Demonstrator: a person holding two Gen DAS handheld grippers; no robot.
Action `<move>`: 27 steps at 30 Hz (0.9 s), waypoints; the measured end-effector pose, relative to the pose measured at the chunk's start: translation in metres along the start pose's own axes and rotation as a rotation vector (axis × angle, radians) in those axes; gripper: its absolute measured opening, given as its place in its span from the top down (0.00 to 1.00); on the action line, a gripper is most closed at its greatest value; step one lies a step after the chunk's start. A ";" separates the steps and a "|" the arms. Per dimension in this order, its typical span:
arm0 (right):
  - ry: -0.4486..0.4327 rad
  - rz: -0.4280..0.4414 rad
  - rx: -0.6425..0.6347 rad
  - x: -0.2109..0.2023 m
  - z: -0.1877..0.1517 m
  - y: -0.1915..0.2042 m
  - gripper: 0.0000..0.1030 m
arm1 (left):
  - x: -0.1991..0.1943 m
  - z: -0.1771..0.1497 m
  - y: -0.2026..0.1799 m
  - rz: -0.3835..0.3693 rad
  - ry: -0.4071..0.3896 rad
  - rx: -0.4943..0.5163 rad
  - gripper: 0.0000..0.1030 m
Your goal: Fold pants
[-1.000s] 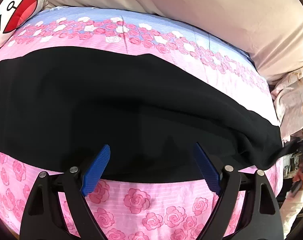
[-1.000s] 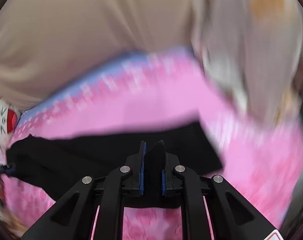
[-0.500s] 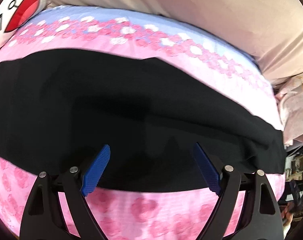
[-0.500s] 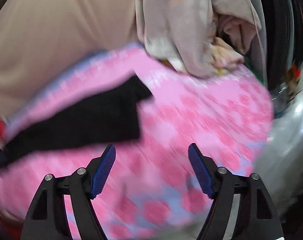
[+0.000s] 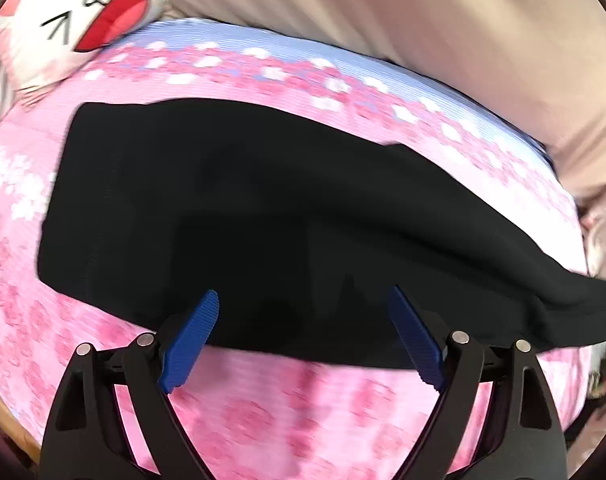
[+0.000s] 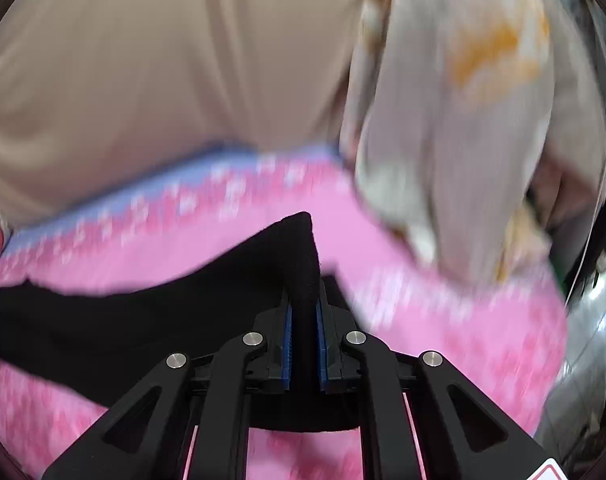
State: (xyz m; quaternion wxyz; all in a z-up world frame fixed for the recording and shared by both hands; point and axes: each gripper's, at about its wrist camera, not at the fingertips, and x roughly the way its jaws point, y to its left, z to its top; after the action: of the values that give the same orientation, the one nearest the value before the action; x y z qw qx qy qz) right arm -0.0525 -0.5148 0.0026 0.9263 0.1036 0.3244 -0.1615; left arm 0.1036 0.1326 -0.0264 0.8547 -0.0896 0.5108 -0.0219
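Note:
Black pants (image 5: pixel 263 216) lie flat across a pink rose-print bed cover (image 5: pixel 303 408), running from the left to the far right edge. My left gripper (image 5: pixel 303 332) is open and empty, its blue pads just above the near edge of the pants. In the right wrist view my right gripper (image 6: pixel 303 320) is shut on the end of the pants (image 6: pixel 143 320); a fold of black cloth stands up between the blue pads and the cloth is lifted a little off the cover (image 6: pixel 443 320).
A beige pillow or quilt (image 5: pixel 403 20) lies along the back of the bed. A white cartoon cushion with a red mouth (image 5: pixel 75 12) sits at the back left. A pile of pale clothes (image 6: pixel 463 120) is at the right end of the bed.
My right gripper, open half a second ago, has shut on the end of the pants again. The left view has shifted right; the left gripper stays open.

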 end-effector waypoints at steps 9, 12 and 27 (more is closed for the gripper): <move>0.125 -0.143 0.132 0.068 -0.031 -0.021 0.72 | -0.006 0.003 0.093 0.067 0.000 -0.190 0.18; 0.038 -0.033 0.064 0.022 -0.038 0.039 0.65 | -0.011 -0.001 0.125 0.091 0.001 -0.263 0.18; 0.145 0.447 -0.727 0.024 -0.121 0.401 0.55 | -0.003 0.020 0.183 -0.104 -0.009 -0.340 0.82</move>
State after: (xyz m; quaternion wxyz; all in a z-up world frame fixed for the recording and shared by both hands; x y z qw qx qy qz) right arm 0.0429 -0.1130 -0.0707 0.8895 -0.1507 0.3938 0.1758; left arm 0.1093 0.3160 -0.0466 0.8272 -0.2591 0.4981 0.0210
